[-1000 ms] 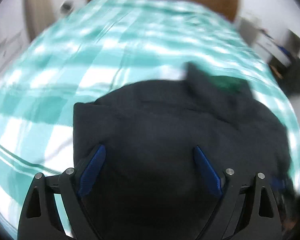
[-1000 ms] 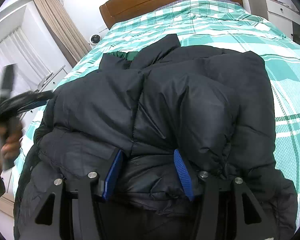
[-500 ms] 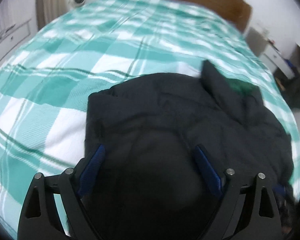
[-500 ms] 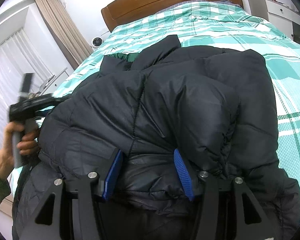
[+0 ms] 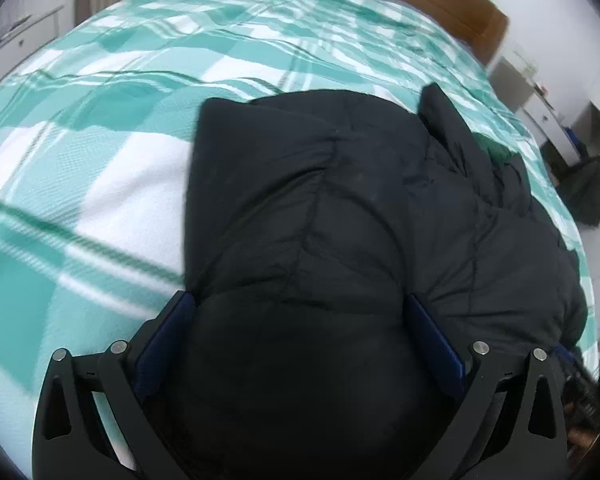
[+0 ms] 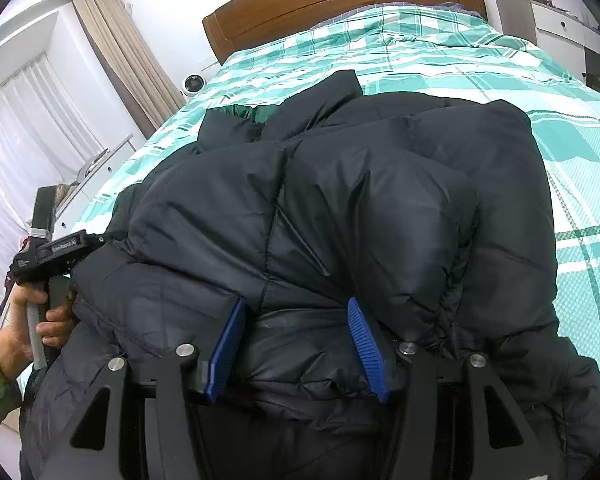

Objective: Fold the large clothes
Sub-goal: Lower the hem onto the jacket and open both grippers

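A dark puffy jacket (image 5: 340, 208) lies bunched on the green-and-white checked bed cover (image 5: 100, 160), with a bit of green lining (image 6: 252, 112) showing at its collar. My left gripper (image 5: 300, 308) is low over the jacket's near left part; its jaws are opening wide, the padded cloth bulges between them, and the pads do not pinch it. In the right wrist view the jacket (image 6: 380, 200) fills the middle. My right gripper (image 6: 296, 332) is shut on a thick fold at its near edge. A hand (image 6: 48, 320) holds the left gripper's handle at the jacket's left side.
The wooden headboard (image 6: 340, 4) closes the far end of the bed. White drawers (image 6: 556, 20) stand at the far right, curtains (image 6: 120, 52) and a small round white device (image 6: 192, 82) at the left. Bare bed cover (image 6: 440, 60) stretches beyond the jacket.
My left gripper has come down and closer to the jacket's left side, and its jaws have spread wider. The right gripper has kept its grip and has not moved.
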Action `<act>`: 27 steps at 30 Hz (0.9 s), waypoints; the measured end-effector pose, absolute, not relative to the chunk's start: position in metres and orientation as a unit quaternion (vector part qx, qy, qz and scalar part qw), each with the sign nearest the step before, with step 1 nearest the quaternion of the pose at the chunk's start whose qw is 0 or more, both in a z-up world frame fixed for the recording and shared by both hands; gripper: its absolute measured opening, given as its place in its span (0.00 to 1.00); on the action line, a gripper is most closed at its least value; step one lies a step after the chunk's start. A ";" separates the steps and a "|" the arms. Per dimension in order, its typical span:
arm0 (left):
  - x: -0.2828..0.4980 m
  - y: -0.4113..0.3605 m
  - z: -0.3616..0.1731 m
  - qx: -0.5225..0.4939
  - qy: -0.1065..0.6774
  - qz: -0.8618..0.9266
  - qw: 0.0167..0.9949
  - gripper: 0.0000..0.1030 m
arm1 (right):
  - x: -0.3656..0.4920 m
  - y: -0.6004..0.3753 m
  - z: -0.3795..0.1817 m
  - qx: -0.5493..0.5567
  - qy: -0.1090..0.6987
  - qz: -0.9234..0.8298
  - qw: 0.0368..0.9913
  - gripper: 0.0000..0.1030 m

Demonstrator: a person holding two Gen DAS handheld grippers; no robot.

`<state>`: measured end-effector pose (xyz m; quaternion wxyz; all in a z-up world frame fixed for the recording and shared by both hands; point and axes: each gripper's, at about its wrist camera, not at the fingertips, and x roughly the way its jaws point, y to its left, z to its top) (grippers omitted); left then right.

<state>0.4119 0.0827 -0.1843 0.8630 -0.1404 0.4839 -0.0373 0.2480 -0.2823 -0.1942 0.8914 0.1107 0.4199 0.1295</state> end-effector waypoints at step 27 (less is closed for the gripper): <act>0.092 0.045 -0.187 0.015 0.454 -0.077 0.887 0.98 | -0.040 -0.252 -0.188 -0.024 0.393 -0.007 0.919 0.55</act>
